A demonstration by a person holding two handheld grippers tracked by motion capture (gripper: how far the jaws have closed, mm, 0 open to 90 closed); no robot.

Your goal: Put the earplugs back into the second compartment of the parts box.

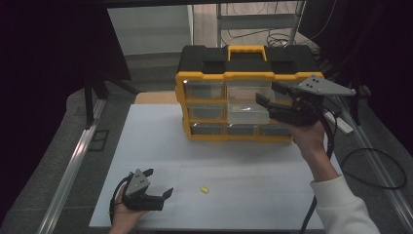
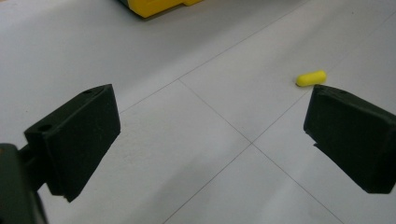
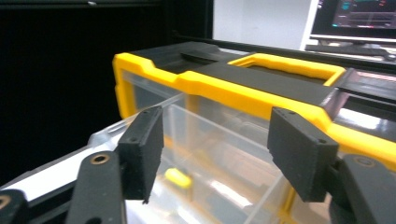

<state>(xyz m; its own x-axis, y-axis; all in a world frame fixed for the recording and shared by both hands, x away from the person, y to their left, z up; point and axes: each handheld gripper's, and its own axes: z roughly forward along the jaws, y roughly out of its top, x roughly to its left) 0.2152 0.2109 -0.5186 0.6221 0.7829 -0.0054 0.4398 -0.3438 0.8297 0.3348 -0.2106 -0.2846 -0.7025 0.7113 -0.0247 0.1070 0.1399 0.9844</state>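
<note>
Above the pulled-out clear drawer (image 1: 249, 113) of the yellow organizer (image 1: 204, 77), right gripper (image 1: 267, 95) raised, parted, gripping nothing; inside, a small yellow capsule (image 3: 178, 177); low on the tabletop (image 1: 160, 146), left gripper (image 1: 159, 183) wide, bare, near a second capsule (image 1: 204, 189).

the high view looks forward and down over the white table (image 1: 160, 146) to the organizer (image 1: 229, 73). the left gripper view skims the tabletop closely. the right gripper view faces the organizer's (image 3: 243, 88) open clear drawer (image 3: 210, 154) from very near.
</note>
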